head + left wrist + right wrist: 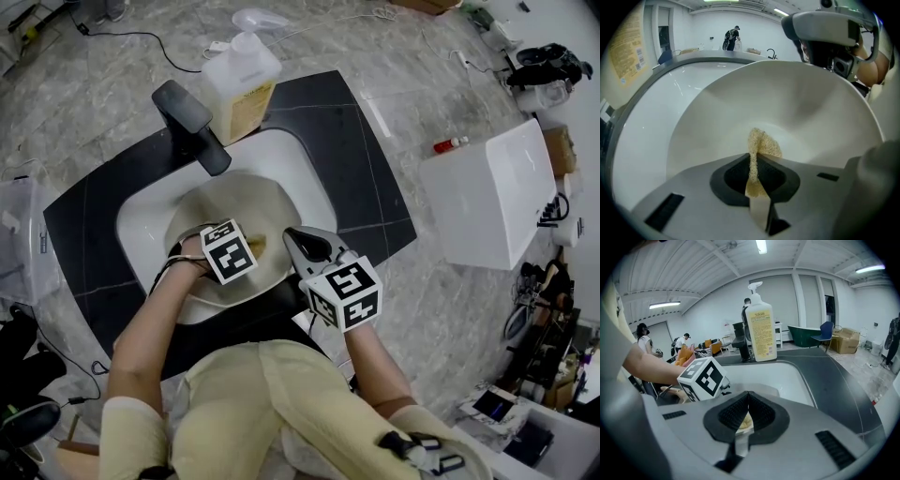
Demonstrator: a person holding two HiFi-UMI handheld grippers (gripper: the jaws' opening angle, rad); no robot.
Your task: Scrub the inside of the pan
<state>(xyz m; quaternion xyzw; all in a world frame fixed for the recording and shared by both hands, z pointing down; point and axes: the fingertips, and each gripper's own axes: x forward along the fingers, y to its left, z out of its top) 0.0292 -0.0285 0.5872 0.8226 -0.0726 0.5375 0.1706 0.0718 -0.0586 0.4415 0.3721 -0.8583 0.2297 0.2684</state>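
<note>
The pan (234, 199) lies in the white sink (141, 214), below the faucet (192, 122), and it reaches over the basin's near edge. The left gripper (251, 246) is closed on a yellow mesh scrubber (761, 143), and the scrubber's free end touches the pan's inner wall. The right gripper (300, 240) is closed on a pale edge. In my judgement this is the pan's rim at its right side, held to steady it. To scrub well, I think the scrubber should be pressed flat and led in circles over the whole inside, while the right grip stops the pan from sliding. The left forearm (155, 319) reaches in from the near edge with the wrist bent down. The right forearm (375, 349) comes in beside it.
</note>
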